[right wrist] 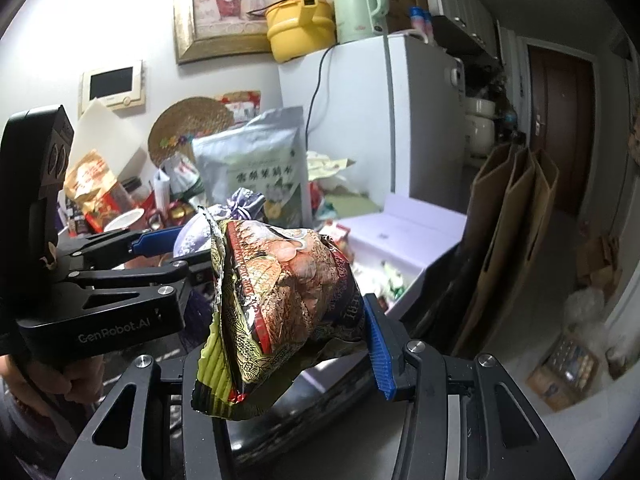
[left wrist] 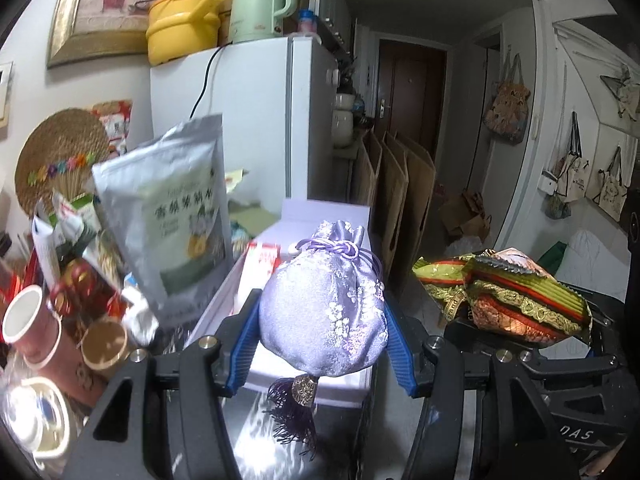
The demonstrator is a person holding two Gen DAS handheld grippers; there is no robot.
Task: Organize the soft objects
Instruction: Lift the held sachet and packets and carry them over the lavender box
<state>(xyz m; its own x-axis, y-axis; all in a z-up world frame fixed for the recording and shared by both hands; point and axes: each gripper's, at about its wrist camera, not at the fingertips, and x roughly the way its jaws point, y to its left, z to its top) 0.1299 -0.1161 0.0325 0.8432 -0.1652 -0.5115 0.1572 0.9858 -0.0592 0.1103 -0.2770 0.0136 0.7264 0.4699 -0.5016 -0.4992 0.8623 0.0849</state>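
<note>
A lilac satin drawstring pouch point(left wrist: 324, 304) with a purple tassel hangs in the air, my left gripper point(left wrist: 322, 320) shut on it with a blue pad on each side. To its right, my right gripper point(left wrist: 560, 344) carries a crinkly snack bag point(left wrist: 516, 300). In the right wrist view the snack bag point(right wrist: 280, 292) fills the middle with my right gripper point(right wrist: 296, 332) shut on it. The right blue pad presses its side and the left pad is hidden behind it. The left gripper point(right wrist: 168, 252) with the pouch point(right wrist: 196, 236) is at the left. An open white box point(left wrist: 328, 216) lies below and beyond the pouch.
A tall silver foil bag point(left wrist: 168, 216), paper cups point(left wrist: 28, 320) and packets crowd the table's left. Behind stands a white fridge point(left wrist: 256, 120) bearing a yellow pot point(left wrist: 180, 28) and a green kettle point(left wrist: 264, 4). Cardboard sheets point(left wrist: 400, 200) lean on the right by the hallway.
</note>
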